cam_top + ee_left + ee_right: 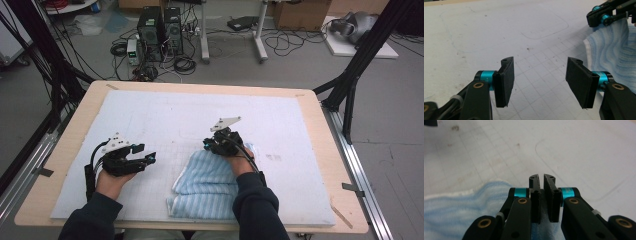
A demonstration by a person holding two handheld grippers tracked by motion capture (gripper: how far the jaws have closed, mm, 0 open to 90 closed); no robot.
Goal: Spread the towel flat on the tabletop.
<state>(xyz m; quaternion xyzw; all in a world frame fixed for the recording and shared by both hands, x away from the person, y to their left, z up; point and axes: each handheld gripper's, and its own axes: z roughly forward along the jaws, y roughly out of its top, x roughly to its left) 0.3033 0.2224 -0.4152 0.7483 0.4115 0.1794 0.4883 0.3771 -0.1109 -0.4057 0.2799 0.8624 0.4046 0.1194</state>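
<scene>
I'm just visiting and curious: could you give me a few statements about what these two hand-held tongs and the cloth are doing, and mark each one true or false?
1. The right tongs are shut on the blue striped cloth. True.
2. The left tongs are clamped on the cloth too. False: they stand open over the bare white mat, with nothing between them.
3. The cloth lies nearer the right hand than the left. True.
4. The cloth is spread out flat in one layer. False: it is folded and bunched.

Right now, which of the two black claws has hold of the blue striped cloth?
The right gripper: its jaws are pinched together on the far edge of the cloth. The left gripper stands open over the bare white mat, off to the cloth's side.
</scene>
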